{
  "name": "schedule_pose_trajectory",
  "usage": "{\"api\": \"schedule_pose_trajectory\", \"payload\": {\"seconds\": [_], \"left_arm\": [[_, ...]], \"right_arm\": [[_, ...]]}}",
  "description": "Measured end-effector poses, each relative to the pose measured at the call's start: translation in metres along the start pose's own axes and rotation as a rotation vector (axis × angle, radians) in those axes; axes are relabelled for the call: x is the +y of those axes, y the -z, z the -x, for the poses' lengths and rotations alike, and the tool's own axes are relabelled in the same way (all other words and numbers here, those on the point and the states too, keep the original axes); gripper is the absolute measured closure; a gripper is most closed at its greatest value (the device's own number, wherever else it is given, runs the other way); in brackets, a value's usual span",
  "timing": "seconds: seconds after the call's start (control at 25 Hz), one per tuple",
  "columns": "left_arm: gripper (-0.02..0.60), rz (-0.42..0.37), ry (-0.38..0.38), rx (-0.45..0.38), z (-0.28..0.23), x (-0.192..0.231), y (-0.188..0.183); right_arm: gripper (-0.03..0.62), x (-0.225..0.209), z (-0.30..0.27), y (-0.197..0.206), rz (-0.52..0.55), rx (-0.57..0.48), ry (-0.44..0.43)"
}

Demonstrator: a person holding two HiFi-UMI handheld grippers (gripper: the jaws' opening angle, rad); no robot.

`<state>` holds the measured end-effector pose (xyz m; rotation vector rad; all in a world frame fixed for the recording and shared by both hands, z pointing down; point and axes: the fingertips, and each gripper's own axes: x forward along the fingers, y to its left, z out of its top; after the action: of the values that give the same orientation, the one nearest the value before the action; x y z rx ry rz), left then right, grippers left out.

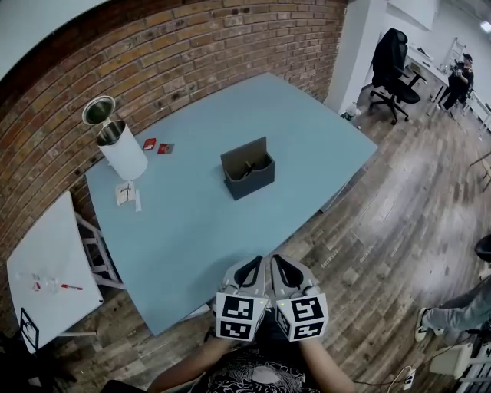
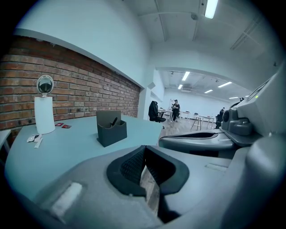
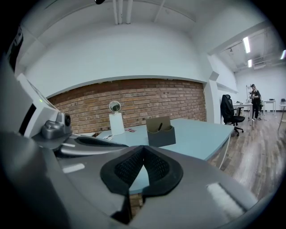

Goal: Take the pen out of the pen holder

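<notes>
L claw, R claw closed; pen well ahead.

No readable text; left gripper and right gripper bear square markers.

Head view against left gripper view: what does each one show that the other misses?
Only the head view shows the left gripper and right gripper from above, side by side at the near edge of the blue table, plus a white side table. Only the left gripper view shows its claw shut and empty, the ceiling lights, and the pen poking up in profile. Both show the pen holder, the white cylinder and the office chair.
</notes>
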<state>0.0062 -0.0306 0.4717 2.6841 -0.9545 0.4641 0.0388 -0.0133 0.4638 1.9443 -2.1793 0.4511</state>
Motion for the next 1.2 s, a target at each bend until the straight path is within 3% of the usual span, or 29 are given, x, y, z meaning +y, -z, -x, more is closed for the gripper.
{"api": "schedule_pose_trajectory", "payload": {"seconds": [0.52,1.2], "left_arm": [[0.577,0.034,-0.106,0.008,-0.057,0.034,-0.022],[0.577,0.087,-0.249,-0.003,-0.103,0.087,-0.043]], "right_arm": [[0.588,-0.043,-0.067,-0.022,0.009,0.014,-0.097],[0.559,-0.06,-0.157,-0.057,0.063,0.011,-0.229]]}}
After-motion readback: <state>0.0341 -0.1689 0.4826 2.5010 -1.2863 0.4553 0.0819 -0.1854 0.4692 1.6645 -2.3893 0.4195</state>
